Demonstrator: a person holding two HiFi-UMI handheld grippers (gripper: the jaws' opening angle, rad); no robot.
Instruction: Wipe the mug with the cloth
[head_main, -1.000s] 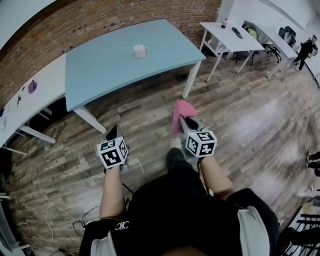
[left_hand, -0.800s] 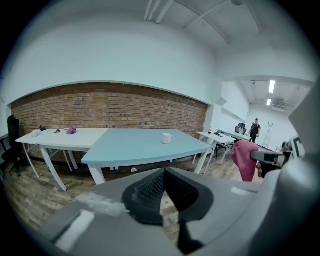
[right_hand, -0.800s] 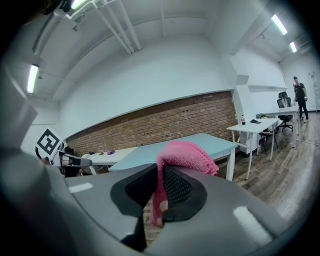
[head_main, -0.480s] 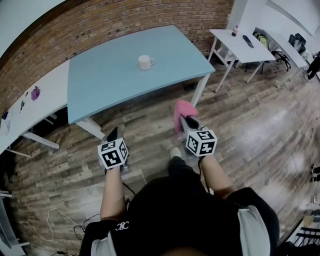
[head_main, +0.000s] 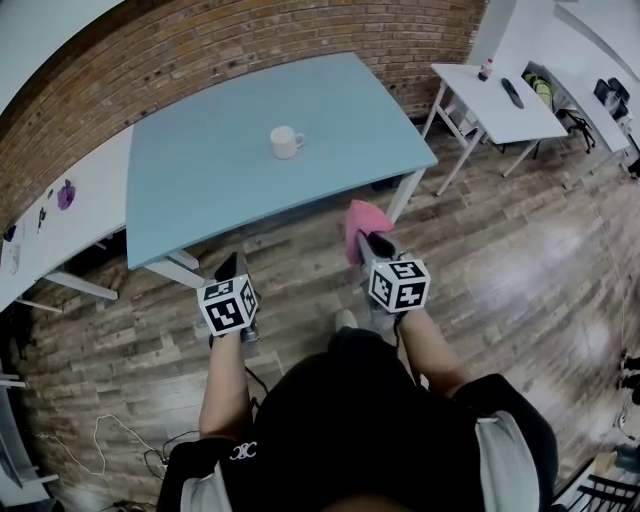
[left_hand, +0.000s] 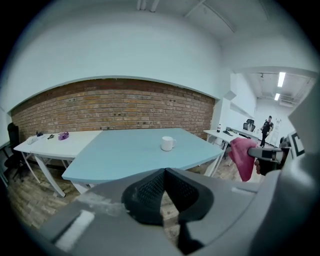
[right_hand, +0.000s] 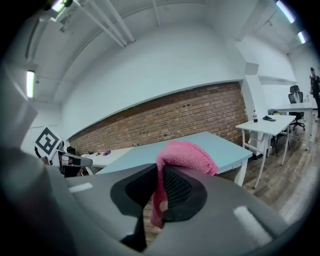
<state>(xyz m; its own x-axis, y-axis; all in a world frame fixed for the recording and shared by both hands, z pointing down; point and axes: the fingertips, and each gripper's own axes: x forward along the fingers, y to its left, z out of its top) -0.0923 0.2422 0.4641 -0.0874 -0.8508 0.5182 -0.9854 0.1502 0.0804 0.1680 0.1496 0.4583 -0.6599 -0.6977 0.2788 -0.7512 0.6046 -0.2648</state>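
Observation:
A white mug (head_main: 285, 142) (left_hand: 167, 143) stands upright near the middle of the light blue table (head_main: 210, 180), handle to the right. Both grippers hang over the wooden floor, short of the table's near edge. My right gripper (head_main: 368, 238) (right_hand: 159, 186) is shut on a pink cloth (head_main: 363, 224) (right_hand: 185, 156), which bunches over the jaw tips and hangs between them. My left gripper (head_main: 231, 266) (left_hand: 164, 196) is shut with nothing in it, its jaws pointing toward the table. The cloth also shows at the right of the left gripper view (left_hand: 243, 157).
A white table (head_main: 60, 215) with small items, one of them purple, adjoins the blue table on the left, against a brick wall. Another white table (head_main: 492, 90) with a bottle and a remote stands at the right. Cables (head_main: 120, 440) lie on the floor behind me.
The blue table and mug sit lower and nearer in the head view. Both grippers keep the same pose; the cloth stays in the right one.

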